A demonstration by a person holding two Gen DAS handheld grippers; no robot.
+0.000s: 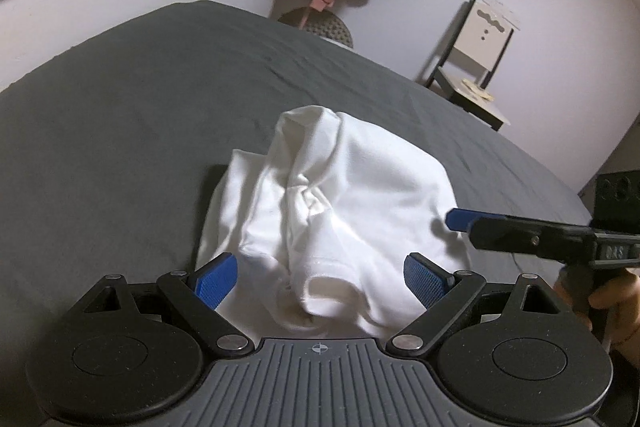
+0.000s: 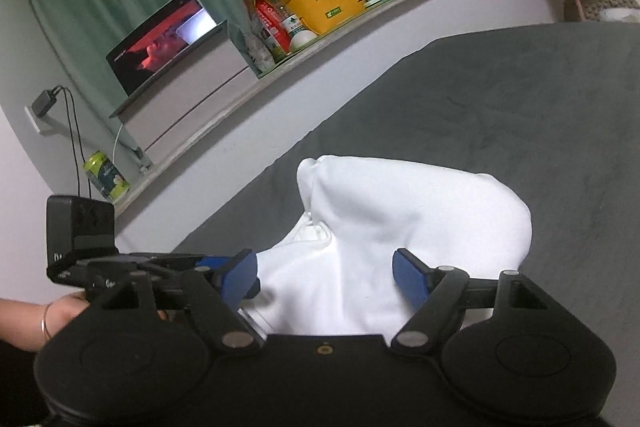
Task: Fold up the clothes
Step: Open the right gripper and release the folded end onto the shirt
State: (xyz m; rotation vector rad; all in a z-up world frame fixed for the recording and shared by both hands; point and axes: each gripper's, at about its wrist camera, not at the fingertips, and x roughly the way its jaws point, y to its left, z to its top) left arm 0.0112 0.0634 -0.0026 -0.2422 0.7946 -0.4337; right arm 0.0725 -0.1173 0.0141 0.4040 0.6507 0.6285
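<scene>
Two blue-padded black grippers, left (image 1: 320,279) and right (image 2: 324,279) | jaws wide, gripping nothing | crumpled white cotton garment (image 1: 340,203) sits between them on the dark grey bedsheet (image 1: 140,99)

Black hand-held gripper (image 1: 322,277), blue pads (image 1: 216,279); wrist bangle (image 2: 45,321)

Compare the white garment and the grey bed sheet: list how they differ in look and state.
The white garment is bright white; the bed sheet is dark grey. The garment is bunched into a rumpled heap with deep folds; the sheet is spread nearly flat with only faint creases. The garment covers a small patch near the grippers; the sheet covers the whole bed. Both are soft fabric, and the garment lies on the sheet.
</scene>
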